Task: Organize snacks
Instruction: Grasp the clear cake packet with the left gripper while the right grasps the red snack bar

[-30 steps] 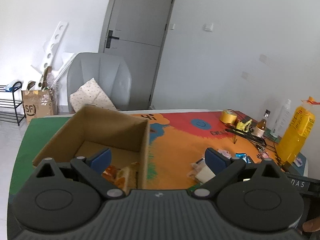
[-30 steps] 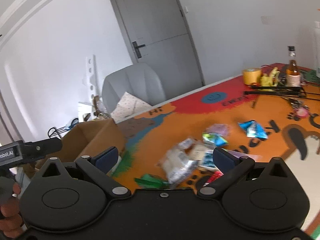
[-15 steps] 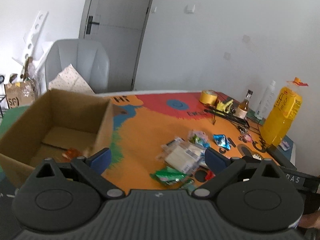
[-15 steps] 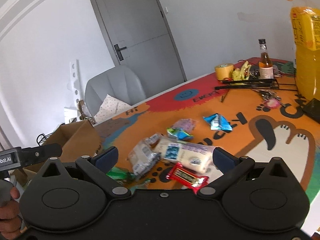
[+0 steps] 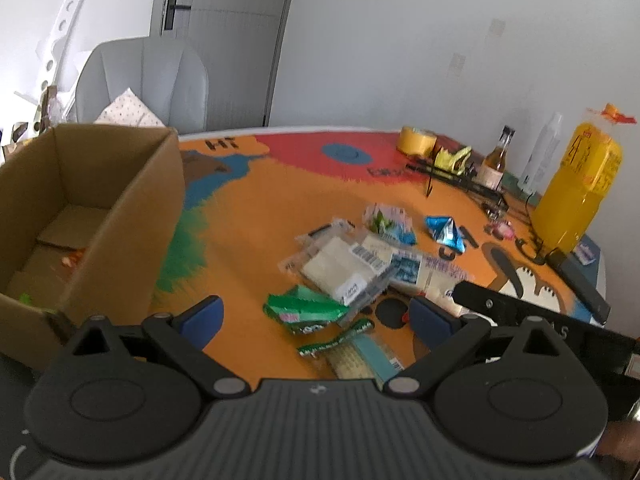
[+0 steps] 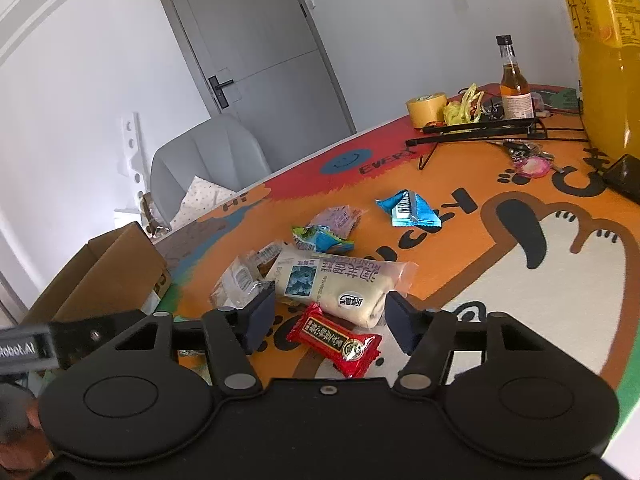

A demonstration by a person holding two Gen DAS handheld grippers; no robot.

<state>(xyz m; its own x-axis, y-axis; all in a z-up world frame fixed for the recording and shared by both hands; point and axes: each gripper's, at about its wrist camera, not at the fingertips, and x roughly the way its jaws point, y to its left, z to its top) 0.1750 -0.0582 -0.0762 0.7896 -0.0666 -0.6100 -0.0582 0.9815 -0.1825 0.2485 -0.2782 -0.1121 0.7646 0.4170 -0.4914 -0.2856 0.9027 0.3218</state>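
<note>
A pile of snack packets lies on the orange mat: a green packet (image 5: 304, 307), a long white bread roll pack (image 6: 336, 282), a red bar (image 6: 334, 340), a blue packet (image 6: 410, 210) and others. An open cardboard box (image 5: 80, 208) stands at the left and holds a few snacks. My left gripper (image 5: 316, 318) is open and empty, just short of the green packet. My right gripper (image 6: 330, 318) is open with its jaws on either side of the red bar and the end of the bread roll pack.
A big yellow juice bottle (image 5: 576, 192), a small glass bottle (image 6: 514, 80), a tape roll (image 6: 426, 110), a black wire rack (image 6: 480, 130), keys and a dark phone (image 6: 624, 176) stand at the right and back. A grey chair (image 5: 148, 80) is behind the table.
Both grippers moved right, from the box towards the snack pile, and came lower and closer to it. The right gripper's jaws have narrowed somewhat around the red bar.
</note>
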